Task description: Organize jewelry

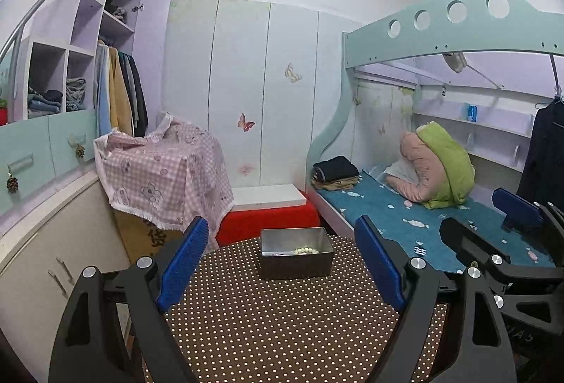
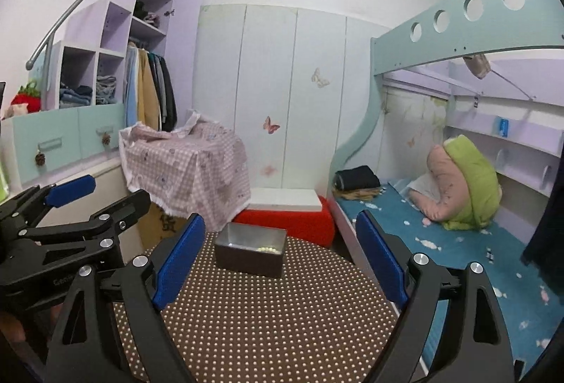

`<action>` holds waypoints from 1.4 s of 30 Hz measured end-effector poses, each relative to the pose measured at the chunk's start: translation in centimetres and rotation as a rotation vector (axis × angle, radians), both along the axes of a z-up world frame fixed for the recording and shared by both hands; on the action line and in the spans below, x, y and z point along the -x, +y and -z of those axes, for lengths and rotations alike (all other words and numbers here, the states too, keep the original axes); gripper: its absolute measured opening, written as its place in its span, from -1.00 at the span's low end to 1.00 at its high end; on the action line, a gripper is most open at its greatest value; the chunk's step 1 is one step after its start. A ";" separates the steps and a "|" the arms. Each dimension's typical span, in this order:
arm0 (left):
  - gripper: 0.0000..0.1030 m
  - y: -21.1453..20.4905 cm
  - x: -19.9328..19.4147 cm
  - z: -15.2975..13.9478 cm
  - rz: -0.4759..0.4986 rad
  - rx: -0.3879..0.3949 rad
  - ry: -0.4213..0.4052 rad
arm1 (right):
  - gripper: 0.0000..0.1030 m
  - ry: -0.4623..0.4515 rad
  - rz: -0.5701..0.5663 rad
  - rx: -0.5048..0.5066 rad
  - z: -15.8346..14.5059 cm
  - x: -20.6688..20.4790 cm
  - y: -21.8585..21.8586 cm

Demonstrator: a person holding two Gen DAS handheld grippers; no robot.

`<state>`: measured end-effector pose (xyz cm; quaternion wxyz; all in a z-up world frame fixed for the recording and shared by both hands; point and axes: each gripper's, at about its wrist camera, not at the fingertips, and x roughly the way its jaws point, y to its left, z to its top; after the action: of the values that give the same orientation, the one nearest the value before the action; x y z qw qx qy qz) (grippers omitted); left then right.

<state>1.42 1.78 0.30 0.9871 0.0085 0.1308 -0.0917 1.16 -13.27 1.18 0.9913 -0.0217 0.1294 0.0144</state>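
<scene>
Tin [image 1: 296, 252], on dotted table [image 1: 282, 330]: holds bead bracelet [image 1: 306, 249]. Left gripper [image 1: 282, 259] and right gripper [image 2: 282, 259]: jaws apart, empty. Step judged finished; nothing left to pick.

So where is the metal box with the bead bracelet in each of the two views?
Left wrist view: the metal box sits just below centre, at the far edge of the dotted table.
Right wrist view: the metal box sits left of centre, turned at an angle.
Shared landmark: the red stool right behind it.
</scene>
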 end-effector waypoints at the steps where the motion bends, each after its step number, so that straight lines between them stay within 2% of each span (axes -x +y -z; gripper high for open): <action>1: 0.60 0.0 0.1 0.0 -0.006 -0.007 -0.011 | 0.64 0.002 -0.001 -0.002 0.0 -0.1 0.1; 14: 0.60 -1.0 -0.1 0.4 -0.031 -0.049 -0.060 | 0.64 0.016 0.006 -0.010 0.7 -1.0 -0.1; 42: 0.60 -1.3 -0.9 0.8 -0.026 -0.055 -0.046 | 0.64 0.032 0.008 -0.021 1.4 -1.4 -0.2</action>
<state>2.30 0.50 -0.47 0.9904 0.0359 0.1104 -0.0749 2.56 -13.44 -0.18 0.9893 -0.0103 0.1451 0.0121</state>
